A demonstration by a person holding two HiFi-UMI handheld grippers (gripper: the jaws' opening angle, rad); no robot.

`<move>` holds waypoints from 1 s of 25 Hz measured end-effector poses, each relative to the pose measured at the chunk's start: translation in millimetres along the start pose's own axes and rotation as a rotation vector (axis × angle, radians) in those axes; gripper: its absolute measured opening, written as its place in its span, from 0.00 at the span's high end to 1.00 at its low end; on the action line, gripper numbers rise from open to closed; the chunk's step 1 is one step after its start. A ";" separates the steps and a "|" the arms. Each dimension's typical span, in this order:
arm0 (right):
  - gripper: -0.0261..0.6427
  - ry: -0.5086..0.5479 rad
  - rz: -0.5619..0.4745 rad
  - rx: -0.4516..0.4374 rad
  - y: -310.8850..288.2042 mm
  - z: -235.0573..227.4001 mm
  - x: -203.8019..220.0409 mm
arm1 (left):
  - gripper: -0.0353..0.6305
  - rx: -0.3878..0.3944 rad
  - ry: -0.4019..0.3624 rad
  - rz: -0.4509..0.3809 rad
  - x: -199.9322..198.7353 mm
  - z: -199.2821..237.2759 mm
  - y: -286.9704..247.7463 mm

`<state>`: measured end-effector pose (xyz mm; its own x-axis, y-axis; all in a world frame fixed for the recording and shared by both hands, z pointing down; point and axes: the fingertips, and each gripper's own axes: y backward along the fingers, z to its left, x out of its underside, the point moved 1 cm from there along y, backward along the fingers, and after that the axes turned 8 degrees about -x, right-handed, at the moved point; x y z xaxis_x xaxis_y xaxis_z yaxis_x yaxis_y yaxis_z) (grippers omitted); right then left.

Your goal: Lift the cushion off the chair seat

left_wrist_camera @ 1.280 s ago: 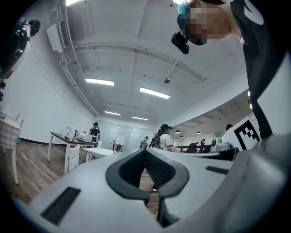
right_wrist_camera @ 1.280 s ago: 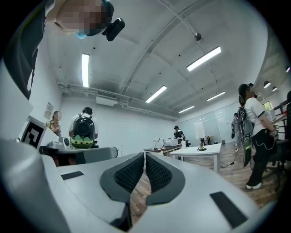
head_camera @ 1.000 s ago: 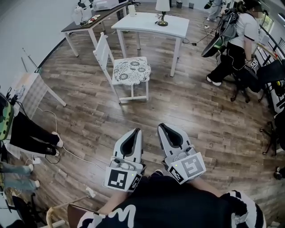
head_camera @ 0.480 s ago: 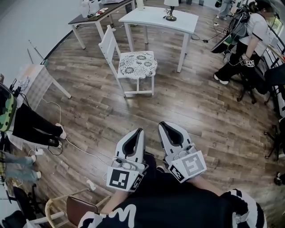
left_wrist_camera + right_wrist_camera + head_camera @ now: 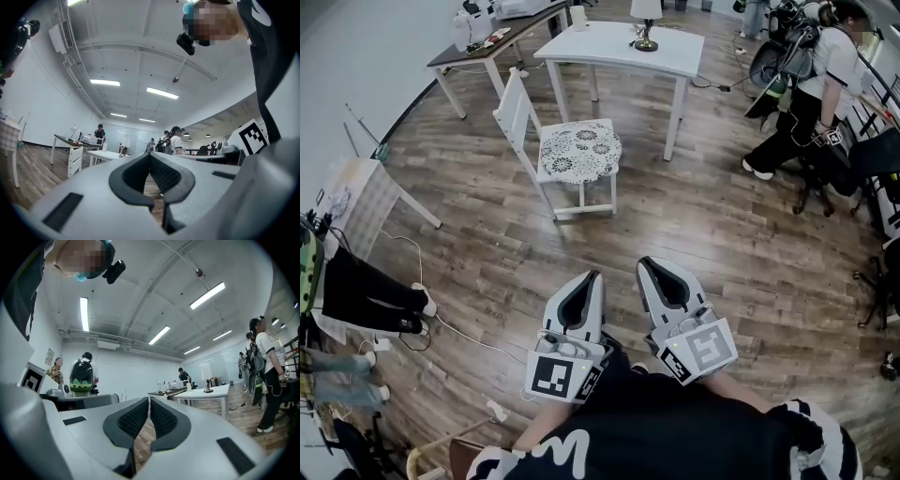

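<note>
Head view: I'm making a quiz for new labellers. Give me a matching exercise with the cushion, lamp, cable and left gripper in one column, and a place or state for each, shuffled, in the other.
Column one:
1. cushion
2. lamp
3. cable
4. left gripper

Column two:
A. lying on the floor
B. on the chair seat
C. shut, nothing in it
D. standing on the white table

Pairs: 1-B, 2-D, 3-A, 4-C.

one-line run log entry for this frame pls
phase: pre-grasp | cushion: on chair seat, untouched | left gripper: fingers shut, empty | right gripper: fingers shut, empty
</note>
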<state>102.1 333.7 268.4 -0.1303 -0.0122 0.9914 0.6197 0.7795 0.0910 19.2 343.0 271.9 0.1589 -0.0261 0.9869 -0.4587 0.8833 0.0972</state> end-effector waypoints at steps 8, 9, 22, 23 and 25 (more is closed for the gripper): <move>0.92 -0.016 -0.001 0.020 -64.6 -28.6 8.5 | 0.94 0.019 0.000 0.011 -2.7 49.6 -56.6; 0.92 -0.021 0.003 0.022 -74.3 -32.0 9.8 | 0.94 0.022 0.003 0.017 -2.4 56.5 -64.0; 0.92 0.008 -0.001 0.070 -178.0 -64.6 -5.1 | 0.94 0.082 0.023 0.010 -20.7 134.7 -141.9; 0.92 0.009 -0.006 0.074 -185.5 -66.2 -6.2 | 0.94 0.085 0.023 0.009 -21.9 141.1 -146.0; 0.92 0.009 -0.016 0.078 -200.8 -68.0 -7.9 | 0.94 0.089 0.022 0.007 -24.9 154.3 -153.3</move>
<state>31.3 134.7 248.6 -0.1319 -0.0302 0.9908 0.5555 0.8256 0.0991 -49.4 136.0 252.2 0.1741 -0.0094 0.9847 -0.5352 0.8384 0.1027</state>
